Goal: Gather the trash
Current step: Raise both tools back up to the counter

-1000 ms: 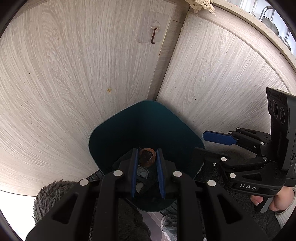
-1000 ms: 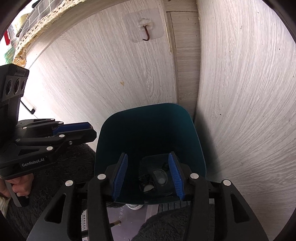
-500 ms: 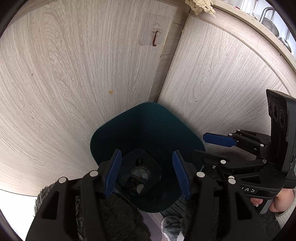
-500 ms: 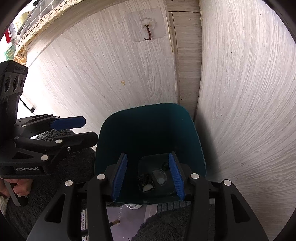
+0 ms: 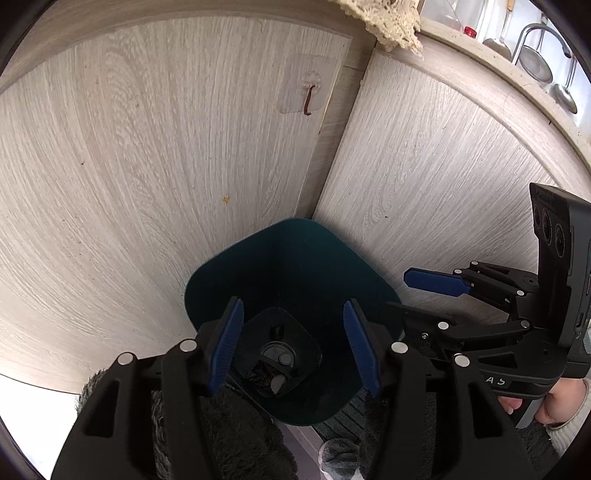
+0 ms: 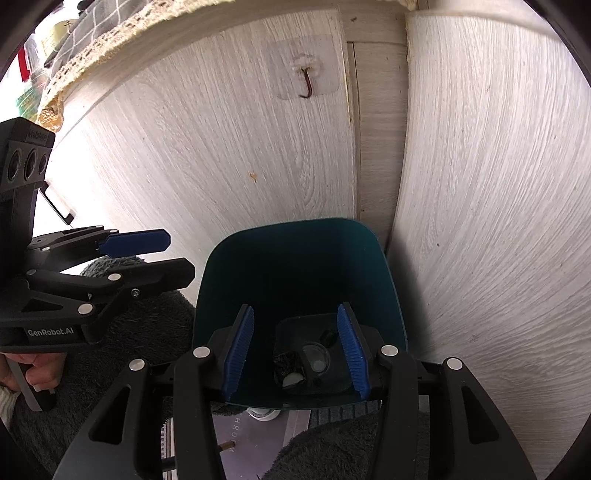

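A dark teal trash bin (image 5: 295, 258) stands in the corner between two pale wood cabinet panels; it also shows in the right wrist view (image 6: 295, 266). Several pieces of trash (image 5: 275, 363) lie on its bottom, among them a round lid-like piece and a white scrap (image 6: 291, 378). My left gripper (image 5: 293, 349) is open and empty above the bin's mouth. My right gripper (image 6: 295, 349) is open and empty over the bin's near rim. Each gripper shows from the side in the other's view.
A clear adhesive hook (image 5: 308, 99) is stuck on the left panel. A dark fluffy mat (image 6: 122, 332) lies on the floor beside the bin. A counter edge with lace trim (image 5: 391, 22) and hanging utensils runs above.
My left gripper was shut on a brown piece of trash over the bin; it has opened and the piece is gone from the fingers. The right gripper has barely moved.
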`<move>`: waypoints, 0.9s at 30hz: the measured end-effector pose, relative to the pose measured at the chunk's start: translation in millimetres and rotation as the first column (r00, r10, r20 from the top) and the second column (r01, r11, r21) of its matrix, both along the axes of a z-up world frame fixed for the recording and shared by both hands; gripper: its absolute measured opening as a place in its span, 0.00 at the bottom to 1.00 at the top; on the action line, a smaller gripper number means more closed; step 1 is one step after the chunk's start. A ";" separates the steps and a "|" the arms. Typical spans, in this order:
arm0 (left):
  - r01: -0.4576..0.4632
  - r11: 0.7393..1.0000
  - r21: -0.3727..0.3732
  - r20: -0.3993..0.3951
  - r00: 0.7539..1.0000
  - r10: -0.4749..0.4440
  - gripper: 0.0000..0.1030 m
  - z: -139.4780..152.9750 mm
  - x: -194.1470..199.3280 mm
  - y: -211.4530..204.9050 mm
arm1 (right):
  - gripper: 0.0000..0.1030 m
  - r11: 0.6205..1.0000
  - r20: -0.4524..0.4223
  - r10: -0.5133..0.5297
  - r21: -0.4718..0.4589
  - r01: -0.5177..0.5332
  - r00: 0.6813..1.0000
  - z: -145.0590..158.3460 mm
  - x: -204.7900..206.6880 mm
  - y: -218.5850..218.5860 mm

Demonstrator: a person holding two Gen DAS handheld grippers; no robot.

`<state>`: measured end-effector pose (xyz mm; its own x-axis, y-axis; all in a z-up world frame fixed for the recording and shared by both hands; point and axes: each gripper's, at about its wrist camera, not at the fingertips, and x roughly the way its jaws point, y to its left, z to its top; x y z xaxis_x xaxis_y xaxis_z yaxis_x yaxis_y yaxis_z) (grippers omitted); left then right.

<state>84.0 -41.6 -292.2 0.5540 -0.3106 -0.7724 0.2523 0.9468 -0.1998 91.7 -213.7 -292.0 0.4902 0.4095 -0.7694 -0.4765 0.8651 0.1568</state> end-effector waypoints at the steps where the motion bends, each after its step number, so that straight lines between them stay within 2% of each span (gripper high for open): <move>1: -0.004 1.000 -0.008 0.009 1.000 0.004 0.56 5.1 -3.3 1.7 | 0.46 1.000 0.019 0.006 0.003 -0.006 1.000 7.8 -2.4 -0.7; 4: -0.017 0.999 0.027 0.064 0.998 0.015 0.54 26.0 -12.9 6.3 | 0.47 1.000 0.085 -0.002 0.028 0.000 0.996 39.1 -9.1 -7.5; 7: -0.048 0.998 0.036 0.147 0.988 0.043 0.54 60.7 -21.2 14.9 | 0.47 0.997 0.167 -0.024 0.082 0.011 0.986 83.4 -15.0 -19.0; 13: -0.130 0.991 -0.021 0.342 0.931 0.130 0.54 155.6 -44.6 36.0 | 0.47 0.984 0.338 -0.041 0.176 -0.020 0.940 180.1 -27.4 -33.6; 17: -0.159 0.986 -0.041 0.419 0.894 0.161 0.54 209.5 -53.0 49.7 | 0.47 0.977 0.420 -0.024 0.203 -0.068 0.907 232.2 -32.0 -32.7; 20: -0.170 0.984 -0.052 0.449 0.876 0.175 0.54 237.1 -52.7 55.1 | 0.47 0.971 0.444 -0.005 0.215 -0.101 0.896 257.3 -28.0 -25.7; 27: -0.165 0.986 -0.030 0.472 0.867 0.160 0.54 273.5 -28.0 61.4 | 0.46 0.972 0.461 0.011 0.204 -0.118 0.887 284.4 5.0 0.2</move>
